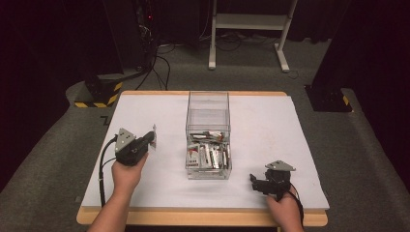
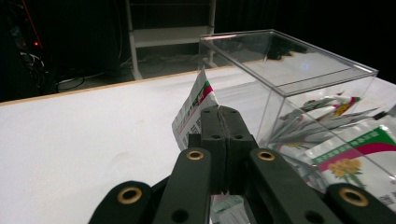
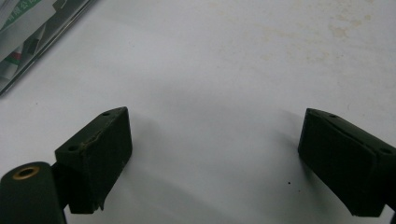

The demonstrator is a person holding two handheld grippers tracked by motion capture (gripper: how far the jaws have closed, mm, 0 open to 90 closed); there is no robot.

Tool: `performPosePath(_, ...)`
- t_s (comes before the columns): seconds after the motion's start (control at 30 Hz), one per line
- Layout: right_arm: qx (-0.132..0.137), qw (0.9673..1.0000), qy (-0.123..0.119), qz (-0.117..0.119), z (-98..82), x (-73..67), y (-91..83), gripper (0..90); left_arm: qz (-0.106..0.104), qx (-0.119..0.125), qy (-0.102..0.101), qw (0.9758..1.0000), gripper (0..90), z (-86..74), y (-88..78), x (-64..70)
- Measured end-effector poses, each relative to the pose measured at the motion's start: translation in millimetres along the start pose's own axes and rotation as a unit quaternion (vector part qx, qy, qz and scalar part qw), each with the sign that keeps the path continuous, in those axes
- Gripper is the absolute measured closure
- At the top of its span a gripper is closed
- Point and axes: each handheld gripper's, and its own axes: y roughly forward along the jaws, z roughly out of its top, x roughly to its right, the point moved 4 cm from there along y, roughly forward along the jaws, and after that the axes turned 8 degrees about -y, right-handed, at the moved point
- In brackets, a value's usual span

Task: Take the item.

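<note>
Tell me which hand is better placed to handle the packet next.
Left. The left claw is already shut on a packet, held above the table left of the clear box. The right claw stands open and empty over bare table, right of the box.

The high view looks forward and down from above the bench's (image 1: 145, 104) near edge, taking in all four edges. The left gripper view rides low, facing the clear box (image 2: 299, 79) from close by. The right gripper view faces the bench top closely; the box's corner (image 3: 28, 44) appears there too.
</note>
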Motion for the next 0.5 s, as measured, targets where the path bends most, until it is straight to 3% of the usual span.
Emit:
performPosePath(0.17,0.0,1.0,0.0,0.0,0.0,0.0,0.0,9.6,0.007,-0.004,-0.009,0.9999,89.2,1.1,7.8,-10.8)
performPosePath(0.5,0.0,1.0,0.001,0.0,-0.1,-0.2,-0.1,9.6,0.035,-0.021,-0.006,0.9992,89.3,-2.0,25.1,-35.2)
